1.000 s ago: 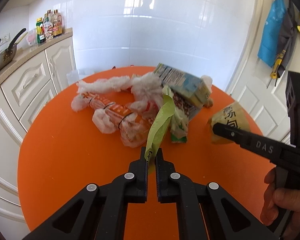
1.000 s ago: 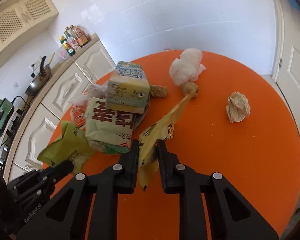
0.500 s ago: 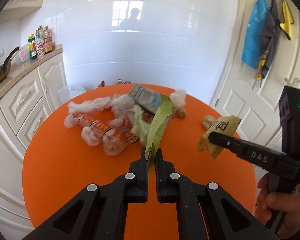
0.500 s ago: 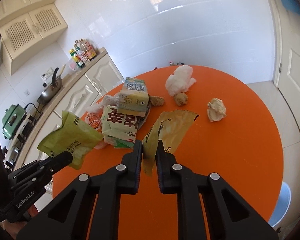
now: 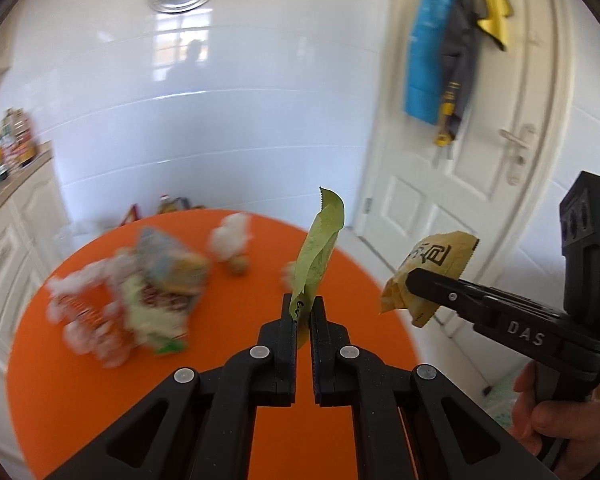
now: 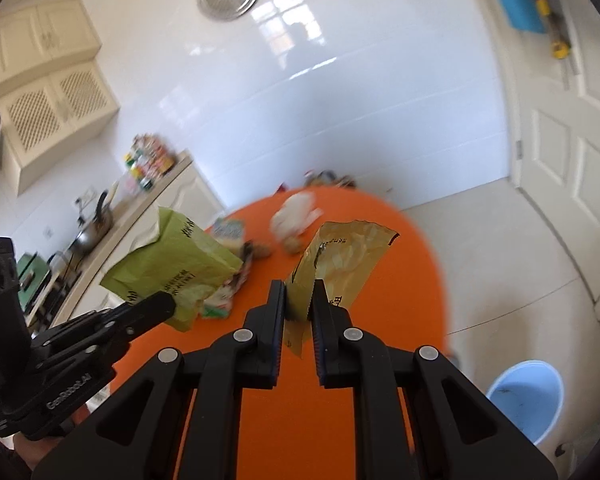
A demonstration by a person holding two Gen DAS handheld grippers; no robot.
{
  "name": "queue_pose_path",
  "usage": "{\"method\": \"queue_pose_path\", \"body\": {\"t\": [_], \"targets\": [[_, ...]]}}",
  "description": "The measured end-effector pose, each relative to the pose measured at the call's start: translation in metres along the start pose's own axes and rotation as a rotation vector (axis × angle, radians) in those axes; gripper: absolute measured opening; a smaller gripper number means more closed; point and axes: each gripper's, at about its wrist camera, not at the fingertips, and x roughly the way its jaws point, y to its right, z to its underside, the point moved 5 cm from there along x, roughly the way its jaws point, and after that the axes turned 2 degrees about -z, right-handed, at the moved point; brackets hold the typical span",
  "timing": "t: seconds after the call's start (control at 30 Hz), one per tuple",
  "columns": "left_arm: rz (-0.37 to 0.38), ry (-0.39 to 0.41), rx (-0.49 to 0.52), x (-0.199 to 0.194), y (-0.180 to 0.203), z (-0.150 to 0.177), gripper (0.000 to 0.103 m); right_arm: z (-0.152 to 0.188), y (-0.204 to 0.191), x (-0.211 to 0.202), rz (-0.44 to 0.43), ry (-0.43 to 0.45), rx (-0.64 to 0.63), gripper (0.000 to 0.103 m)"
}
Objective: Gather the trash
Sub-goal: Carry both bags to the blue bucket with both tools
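Observation:
My left gripper (image 5: 303, 306) is shut on a green snack wrapper (image 5: 320, 244) that stands up edge-on from its tips. In the right wrist view the same green wrapper (image 6: 172, 268) hangs from the left gripper (image 6: 162, 304) at the left. My right gripper (image 6: 299, 300) is shut on a yellow wrapper (image 6: 340, 256), lifted above the round orange table (image 6: 340, 420). From the left wrist view the yellow wrapper (image 5: 432, 268) sits in the right gripper (image 5: 414, 280) at the right. A blurred pile of trash (image 5: 140, 300) with a carton and plastic wraps lies on the table (image 5: 80, 400).
A light blue bin (image 6: 528, 400) stands on the floor right of the table. White wads and a brown lump (image 6: 292, 220) lie at the table's far side. Cabinets with a pan and bottles (image 6: 148, 168) run along the left. A white door (image 5: 480, 184) with hanging cloths is at right.
Both grippers have risen and drawn back from the pile, each carrying its wrapper. The table now looks smaller and farther away, and the blue bin has come into the right wrist view.

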Motion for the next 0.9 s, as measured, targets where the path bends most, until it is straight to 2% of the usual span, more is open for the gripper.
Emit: {"method": "queue_pose_path", "body": {"t": [0.17, 0.27, 0.43, 0.57, 0.73, 0.77, 0.83, 0.87, 0.9], "targets": [[0.127, -0.012, 0.080, 0.026, 0.067, -0.016, 0.002, -0.008, 0.061, -0.065, 0.132, 0.078, 0.055, 0.012], [0.238, -0.078, 0.126, 0.055, 0.120, -0.014, 0.002, 0.000, 0.108, -0.096, 0.223, 0.092, 0.109, 0.012], [0.358, -0.219, 0.199, 0.109, 0.192, 0.001, 0.002, 0.028, 0.190, -0.115, 0.338, 0.054, 0.228, 0.012], [0.390, -0.343, 0.249, 0.161, 0.227, 0.021, 0.002, 0.065, 0.264, -0.106, 0.394, -0.021, 0.345, 0.012], [0.399, -0.568, 0.258, 0.245, 0.254, 0.061, 0.004, 0.108, 0.339, -0.069, 0.391, -0.126, 0.498, 0.013], [0.392, -0.626, 0.252, 0.267, 0.258, 0.072, 0.004, 0.117, 0.352, -0.061, 0.376, -0.141, 0.537, 0.015], [0.395, -0.691, 0.254, 0.290, 0.265, 0.084, 0.007, 0.134, 0.375, -0.053, 0.376, -0.149, 0.605, 0.016], [0.384, -0.718, 0.263, 0.302, 0.267, 0.089, 0.008, 0.143, 0.387, -0.050, 0.376, -0.160, 0.646, 0.020], [0.376, -0.740, 0.279, 0.311, 0.269, 0.091, 0.014, 0.147, 0.393, -0.048, 0.375, -0.163, 0.670, 0.028]]}}
